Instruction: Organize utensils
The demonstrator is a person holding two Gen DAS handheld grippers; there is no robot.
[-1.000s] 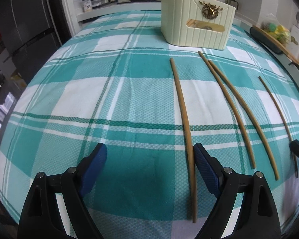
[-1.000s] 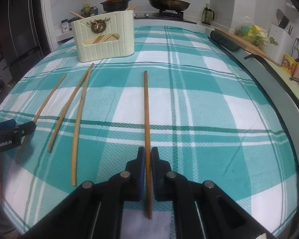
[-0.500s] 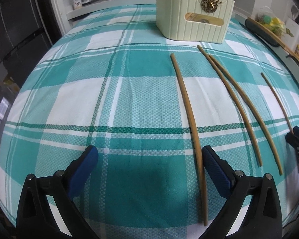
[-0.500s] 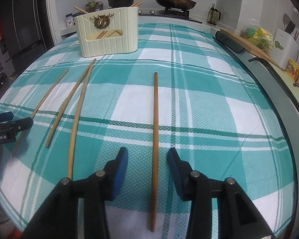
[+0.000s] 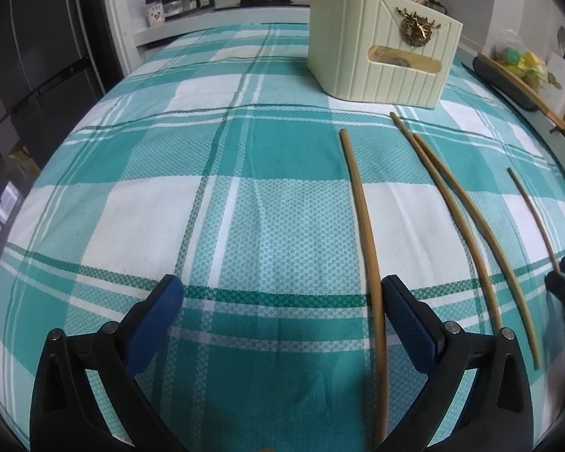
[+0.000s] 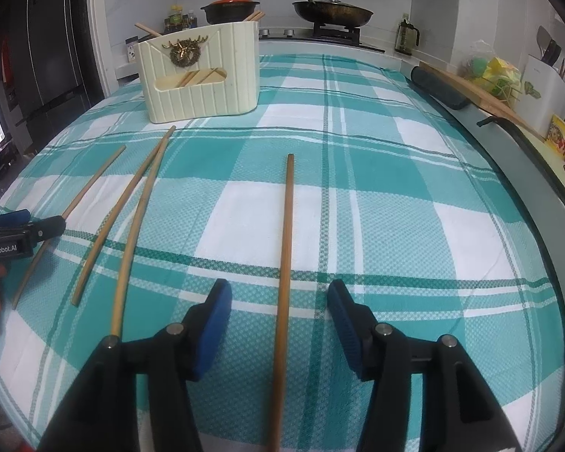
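**Four chopsticks flat on the plaid cloth, both jaws spread**

Four wooden chopsticks lie on the teal plaid surface in front of the cream utensil holder, which already carries a few sticks. The rightmost chopstick runs between the wide-open fingers of the right hand-held gripper, touching neither pad. The leftmost chopstick lies just inside the right finger of the left hand-held gripper, also spread wide and gripping nothing. A crossed pair lies between them.
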